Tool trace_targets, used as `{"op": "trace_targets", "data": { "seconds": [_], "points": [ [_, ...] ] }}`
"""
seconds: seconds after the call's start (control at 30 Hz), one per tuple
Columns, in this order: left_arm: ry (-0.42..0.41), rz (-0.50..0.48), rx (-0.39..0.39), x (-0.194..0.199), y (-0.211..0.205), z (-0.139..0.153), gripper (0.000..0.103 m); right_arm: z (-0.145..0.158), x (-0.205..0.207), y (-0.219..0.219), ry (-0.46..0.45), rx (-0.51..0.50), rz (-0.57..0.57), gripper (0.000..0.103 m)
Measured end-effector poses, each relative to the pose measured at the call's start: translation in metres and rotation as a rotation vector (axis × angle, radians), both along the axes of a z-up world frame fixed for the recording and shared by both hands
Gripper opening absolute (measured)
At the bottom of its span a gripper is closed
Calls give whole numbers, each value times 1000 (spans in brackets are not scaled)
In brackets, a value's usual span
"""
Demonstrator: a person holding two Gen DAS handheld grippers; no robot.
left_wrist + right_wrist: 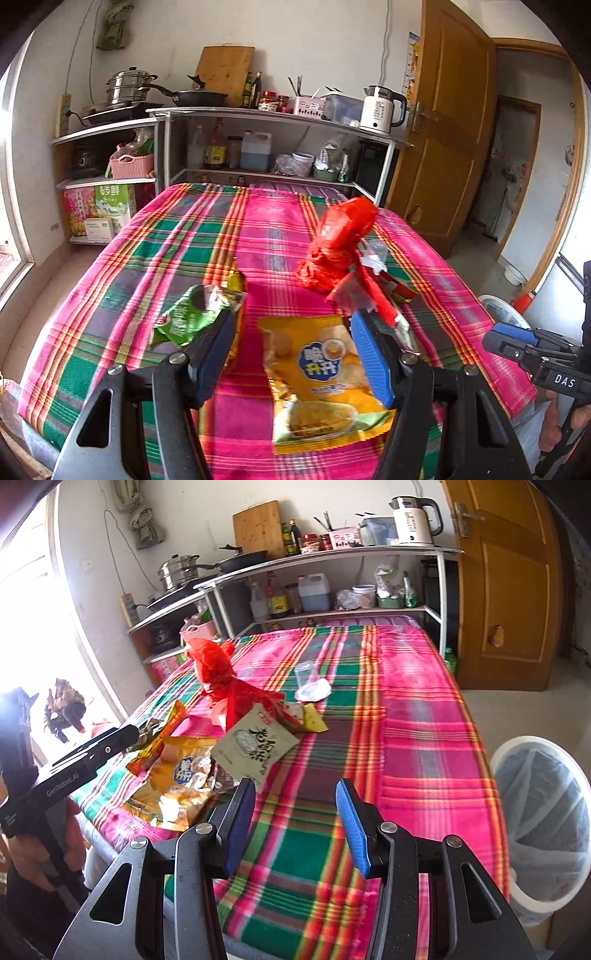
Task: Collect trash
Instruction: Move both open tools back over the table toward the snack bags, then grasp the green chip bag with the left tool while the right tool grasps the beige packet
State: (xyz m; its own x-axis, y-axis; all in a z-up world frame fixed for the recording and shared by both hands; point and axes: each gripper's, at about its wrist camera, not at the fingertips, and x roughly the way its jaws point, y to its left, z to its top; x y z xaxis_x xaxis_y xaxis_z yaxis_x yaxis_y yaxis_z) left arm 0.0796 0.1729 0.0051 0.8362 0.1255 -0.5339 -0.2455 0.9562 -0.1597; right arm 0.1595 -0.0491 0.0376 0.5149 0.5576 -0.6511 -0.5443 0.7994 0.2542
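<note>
Now I'm sweeping left to right — my left gripper (pixel 293 354), jaws apart and empty, is hovering over the yellow snack bag (pixel 319 373) lying near-centre on the plaid cloth (pixel 110 295). It's looking light, crinkly, slippery — I'm judging a flat edge best. My right gripper (pixel 295 819) is hanging apart too, the bin (pixel 535 812) far right.

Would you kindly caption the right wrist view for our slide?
Open right gripper over plaid cloth, wrappers ahead, lined bin beside.
</note>
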Motion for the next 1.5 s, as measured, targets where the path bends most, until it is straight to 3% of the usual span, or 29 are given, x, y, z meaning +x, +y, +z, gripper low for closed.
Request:
{"op": "trace_targets", "data": {
  "seconds": [0.3, 0.53, 0.67, 1.0, 1.1, 1.3, 1.37, 1.43, 1.5],
  "points": [
    [52, 106, -20, 9, 58, -18, 74, -8, 12, 34, 24, 15, 52, 54],
    [126, 68, -91, 27, 70, -38, 76, -13, 26, 59, 40, 11, 78, 57],
    [128, 29, -124, 31, 69, -39, 76, -20, 34, 70, 62, 5, 83, 57],
    [137, -107, -112, 37, 40, -38, 49, -30, 44, 70, 108, -17, 50, 57],
    [136, -120, -114, 36, 35, -38, 48, -31, 47, 61, 118, -24, 11, 57],
    [88, -87, -127, 29, 41, -26, 48, -21, 48, 53, 106, 13, -6, 57],
    [78, -59, -134, 30, 46, -23, 52, -19, 48, 57, 98, 16, 2, 57],
    [79, -24, -137, 34, 53, -22, 66, -18, 47, 63, 88, 20, 25, 57],
    [84, -7, -149, 39, 60, -23, 66, -18, 45, 72, 72, 15, 57, 58]
  ]
}}
